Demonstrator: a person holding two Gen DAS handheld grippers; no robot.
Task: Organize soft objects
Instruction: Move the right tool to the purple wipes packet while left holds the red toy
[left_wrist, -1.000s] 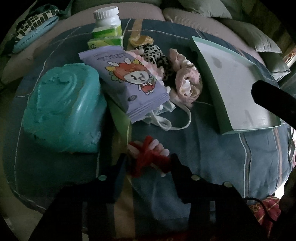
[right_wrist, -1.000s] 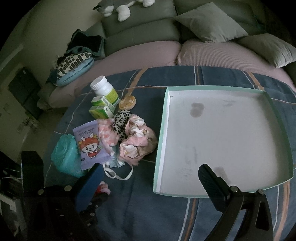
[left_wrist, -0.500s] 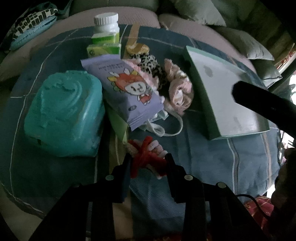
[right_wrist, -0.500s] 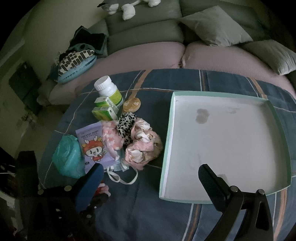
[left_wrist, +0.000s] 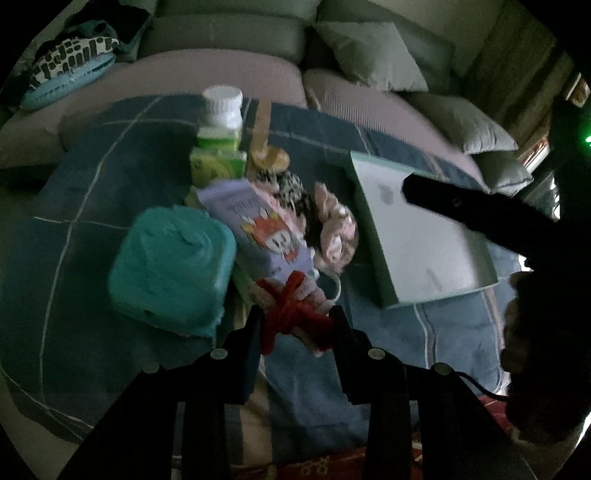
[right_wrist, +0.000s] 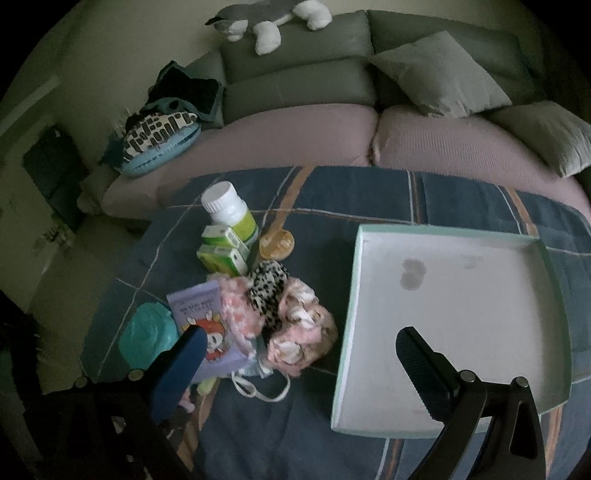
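A second ago the red-and-pink scrunchie (left_wrist: 291, 314) lay on the blue plaid cover (left_wrist: 92, 184) between the jaws of the left gripper (left_wrist: 295, 325); now those jaws are clamped on it and it sits higher in the left wrist view, overlapping the lower end of the purple cartoon packet (left_wrist: 258, 229). That reads as a lift just begun, so the first soft item looks secured and ready to travel.

The scrunchie is a fuzzy red twist wrapped over pale pink lobes, bunched and slightly squashed by the grip, at lower centre of the left view; its edges are blurred.

The tray (right_wrist: 461, 314), pale with a mint rim, lies empty at the right of the right wrist view. The right gripper (right_wrist: 295, 354) hangs with its jaws spread wide and holding nothing. The pink and leopard scrunchies (right_wrist: 288, 306) remain piled at centre, beside the teal wipes pack (right_wrist: 147, 332).
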